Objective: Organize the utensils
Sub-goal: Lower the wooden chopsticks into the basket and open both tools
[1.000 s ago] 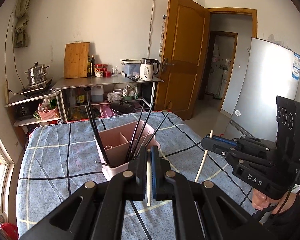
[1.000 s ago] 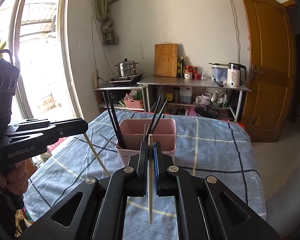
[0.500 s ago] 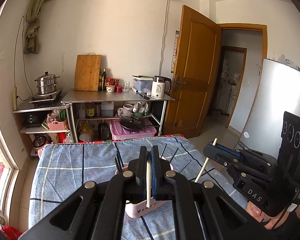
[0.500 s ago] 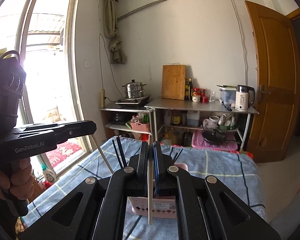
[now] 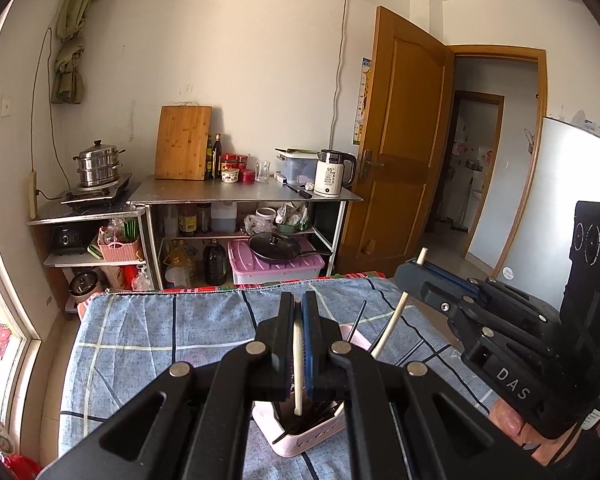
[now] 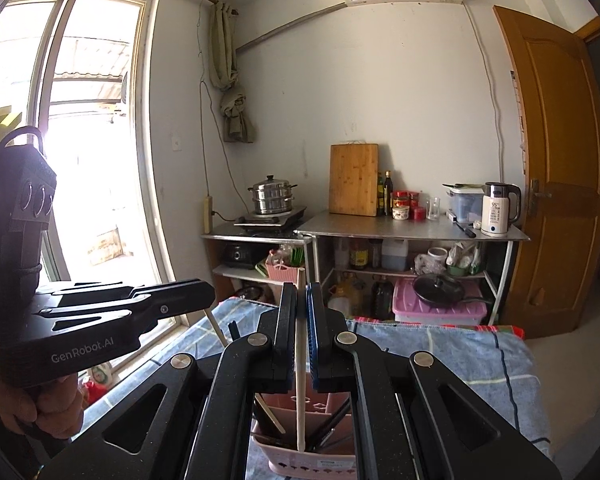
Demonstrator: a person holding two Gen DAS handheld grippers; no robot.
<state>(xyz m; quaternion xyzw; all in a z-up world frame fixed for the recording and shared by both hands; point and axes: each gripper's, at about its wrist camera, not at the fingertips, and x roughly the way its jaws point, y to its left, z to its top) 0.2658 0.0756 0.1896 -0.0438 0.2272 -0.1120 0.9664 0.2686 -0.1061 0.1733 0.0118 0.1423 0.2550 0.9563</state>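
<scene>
My left gripper [image 5: 299, 300] is shut on a cream chopstick [image 5: 298, 364] that hangs tip-down over the pink utensil holder [image 5: 316, 436]. Black chopsticks [image 5: 357, 320] stand in that holder. To the right, my right gripper [image 5: 414, 276] grips a second cream chopstick [image 5: 394, 322]. In the right wrist view, the right gripper [image 6: 301, 292] is shut on its cream chopstick [image 6: 300, 384], whose lower end hangs over the pink holder [image 6: 312, 458]. The left gripper [image 6: 204, 300] shows at left with its chopstick [image 6: 217, 327] slanting down. The holder sits on a blue checked tablecloth [image 5: 160, 340].
Beyond the table stands a steel shelf [image 5: 240, 196] with a cutting board [image 5: 184, 142], a kettle [image 5: 334, 178] and a steamer pot [image 5: 96, 162]. A wooden door [image 5: 404, 140] and a white fridge [image 5: 556, 200] are at right. A window [image 6: 80, 140] is at left.
Both grippers have risen and moved forward with their chopsticks. The pink holder, earlier ahead of the jaws, now lies beneath them, and more of the wall shows.
</scene>
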